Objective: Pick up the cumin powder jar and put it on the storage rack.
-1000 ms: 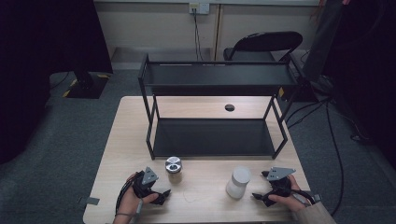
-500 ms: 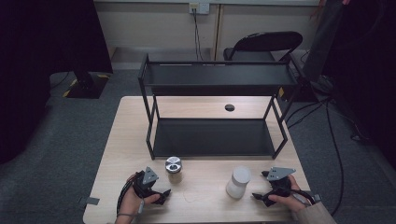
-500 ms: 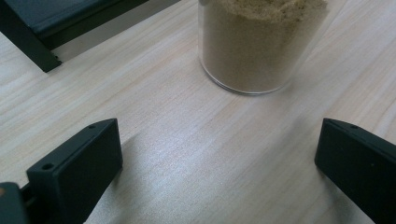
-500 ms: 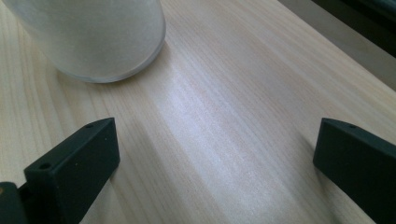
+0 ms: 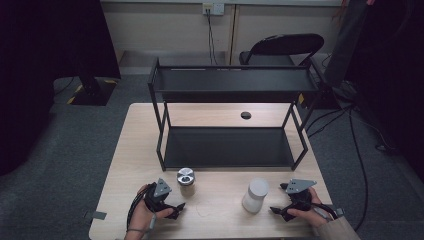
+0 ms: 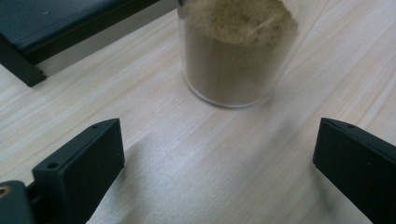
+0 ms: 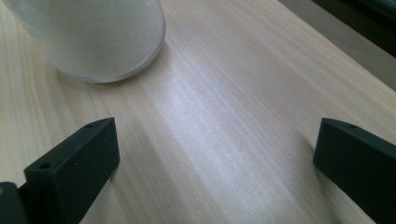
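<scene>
A small glass jar of tan powder with a metal lid (image 5: 186,180) stands on the wooden table (image 5: 220,210), just ahead of my left gripper (image 5: 176,208). In the left gripper view the jar (image 6: 238,51) sits beyond the wide-apart jaws, with nothing between them. A white frosted jar (image 5: 255,195) stands left of my right gripper (image 5: 276,212). The right gripper view has that white jar (image 7: 93,37) at the upper left, outside the open jaws. Both grippers rest low near the table's front edge.
A black two-tier metal shelf rack (image 5: 230,120) takes up the middle and back of the table. A round cable hole (image 5: 245,115) lies behind it. A black chair (image 5: 280,47) and cables stand beyond the table.
</scene>
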A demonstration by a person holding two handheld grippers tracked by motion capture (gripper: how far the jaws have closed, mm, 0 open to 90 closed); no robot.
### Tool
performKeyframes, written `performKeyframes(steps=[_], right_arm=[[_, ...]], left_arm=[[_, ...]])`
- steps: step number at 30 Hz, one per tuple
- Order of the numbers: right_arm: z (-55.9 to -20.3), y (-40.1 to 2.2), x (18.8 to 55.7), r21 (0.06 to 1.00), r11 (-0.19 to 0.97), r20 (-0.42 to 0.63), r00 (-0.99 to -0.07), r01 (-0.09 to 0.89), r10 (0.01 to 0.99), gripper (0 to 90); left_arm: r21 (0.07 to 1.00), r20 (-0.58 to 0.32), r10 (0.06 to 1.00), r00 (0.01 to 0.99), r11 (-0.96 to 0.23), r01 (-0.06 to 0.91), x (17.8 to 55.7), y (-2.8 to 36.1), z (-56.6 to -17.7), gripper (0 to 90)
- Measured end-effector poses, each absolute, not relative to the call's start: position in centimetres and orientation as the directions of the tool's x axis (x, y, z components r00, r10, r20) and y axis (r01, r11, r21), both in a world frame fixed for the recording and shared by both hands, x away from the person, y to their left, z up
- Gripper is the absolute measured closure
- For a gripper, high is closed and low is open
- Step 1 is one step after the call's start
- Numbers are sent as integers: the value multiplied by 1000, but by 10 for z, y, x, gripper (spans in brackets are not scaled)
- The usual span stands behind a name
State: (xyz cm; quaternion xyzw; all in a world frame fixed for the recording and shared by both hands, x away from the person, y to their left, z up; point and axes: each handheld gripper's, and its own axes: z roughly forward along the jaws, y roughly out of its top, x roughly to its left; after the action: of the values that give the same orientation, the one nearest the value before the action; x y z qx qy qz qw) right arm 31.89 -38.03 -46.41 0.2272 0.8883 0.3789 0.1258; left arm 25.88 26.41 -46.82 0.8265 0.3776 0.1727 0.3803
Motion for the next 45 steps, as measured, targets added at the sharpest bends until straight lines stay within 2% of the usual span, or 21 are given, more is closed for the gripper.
performKeyframes(steps=[45], right_arm=[[-464,-380,319,730,609,-51,-865,309,499,0]], left_arm=[[813,-69,763,642,-331,480,282,242,-471,10]])
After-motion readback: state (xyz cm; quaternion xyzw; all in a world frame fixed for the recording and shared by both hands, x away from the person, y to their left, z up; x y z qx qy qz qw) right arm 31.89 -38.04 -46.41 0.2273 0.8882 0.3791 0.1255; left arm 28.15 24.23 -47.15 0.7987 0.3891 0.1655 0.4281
